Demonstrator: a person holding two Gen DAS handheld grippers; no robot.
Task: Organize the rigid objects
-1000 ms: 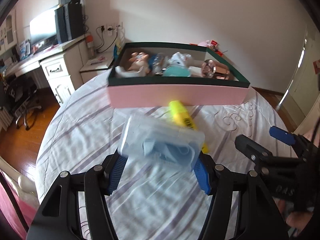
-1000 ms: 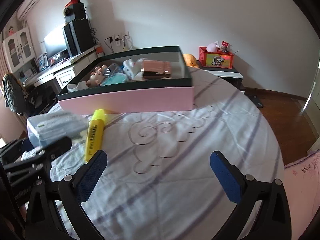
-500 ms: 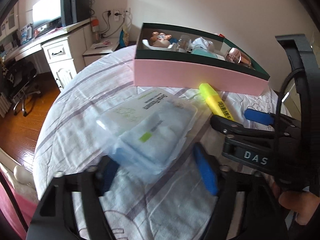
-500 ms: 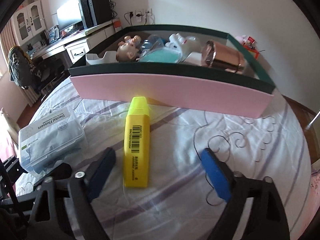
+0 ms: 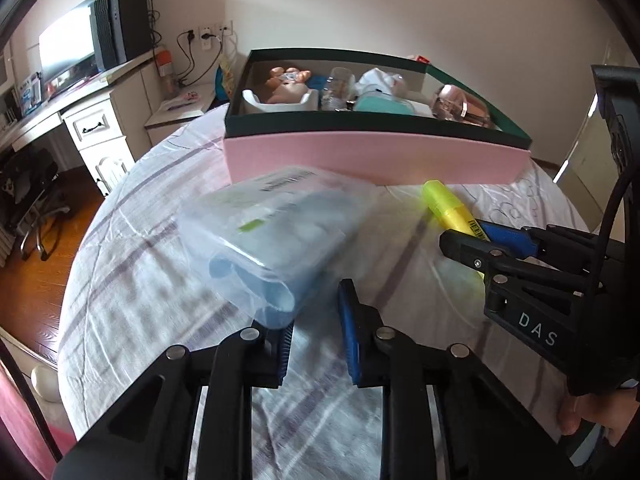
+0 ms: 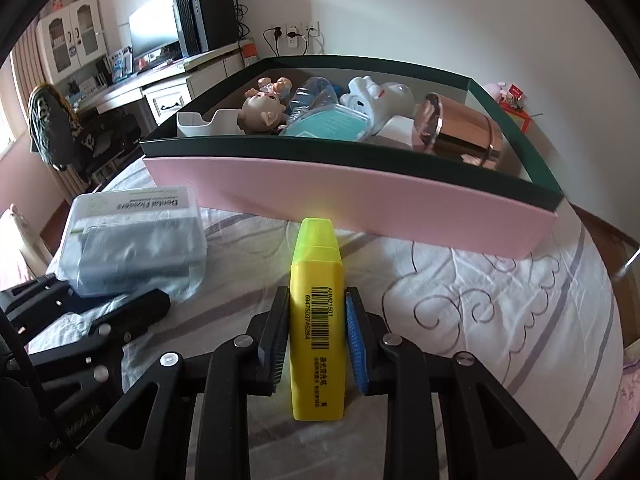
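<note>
Bed: I see a white cover (image 6: 500,320) with purple stripes and swirls; everything sits on it.
Box: big open box (image 6: 360,196), pink front wall, dark green rim, at the far side of the bed. Inside I make out a doll (image 6: 262,110), a teal case (image 6: 328,126), a white toy (image 6: 376,98) and a copper-coloured tin (image 6: 460,130) lying on its side.
Floss pack: clear plastic dental flosser box (image 6: 132,236) on the cover, in front of the box's left end, well left of the highlighter.
Highlighter: yellow highlighter (image 6: 316,312), barcode up, cap end pointing at the pink wall and just short of it.
Right gripper: mine, right gripper (image 6: 316,336) pinching the highlighter across its body; jaws have just been closing, and both pads now press its sides.
Left gripper: left gripper (image 5: 316,332) pressed nearly together after closing; the flosser box lies just ahead of the left pad, not between the pads, and I cannot tell whether they touch.
</note>
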